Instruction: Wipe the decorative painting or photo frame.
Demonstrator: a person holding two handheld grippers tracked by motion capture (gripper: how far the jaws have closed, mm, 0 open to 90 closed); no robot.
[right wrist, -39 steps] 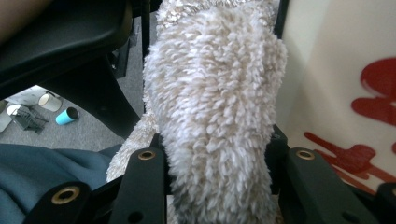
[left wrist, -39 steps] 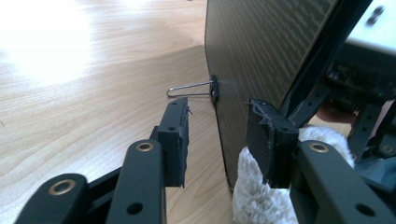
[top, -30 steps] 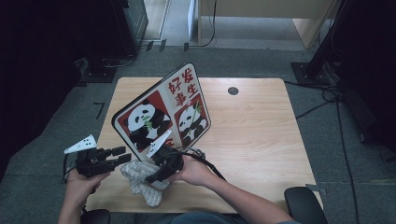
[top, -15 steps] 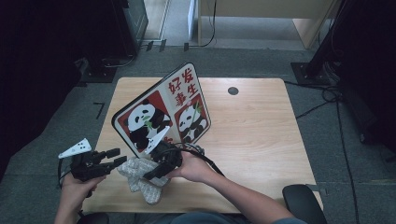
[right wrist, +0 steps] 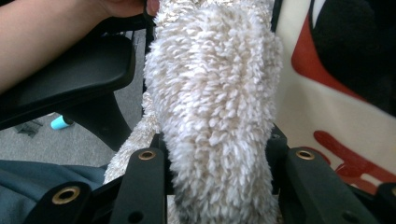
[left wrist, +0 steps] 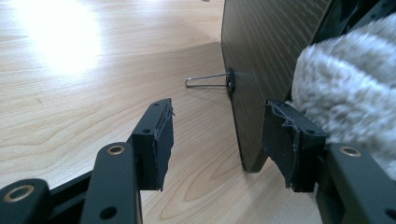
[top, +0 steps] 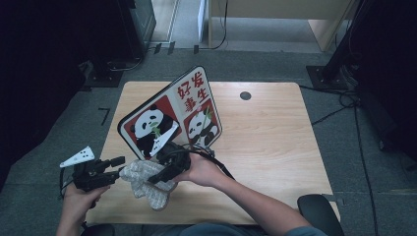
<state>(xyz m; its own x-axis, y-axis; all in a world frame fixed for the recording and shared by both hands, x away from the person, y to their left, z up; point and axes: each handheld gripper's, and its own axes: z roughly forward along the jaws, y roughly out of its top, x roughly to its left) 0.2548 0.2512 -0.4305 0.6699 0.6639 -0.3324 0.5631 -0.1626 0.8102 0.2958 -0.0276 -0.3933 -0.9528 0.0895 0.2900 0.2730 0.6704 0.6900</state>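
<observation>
Here, fuzzy sock (top: 147, 183) clamped in right gripper (top: 162, 173), left gripper (top: 119, 167) open beside it, jaws lately widening.

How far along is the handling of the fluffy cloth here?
Done: the right tongs are clamped on the fluffy cloth. In hand: it hangs over the table beside the panda board. Left: the left tongs gape, gripping nothing yet.

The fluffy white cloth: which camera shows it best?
The right gripper view: the fluffy white cloth sits close up, clamped between the right gripper's jaws. The high view shows it small; the left gripper view catches one edge.
</observation>
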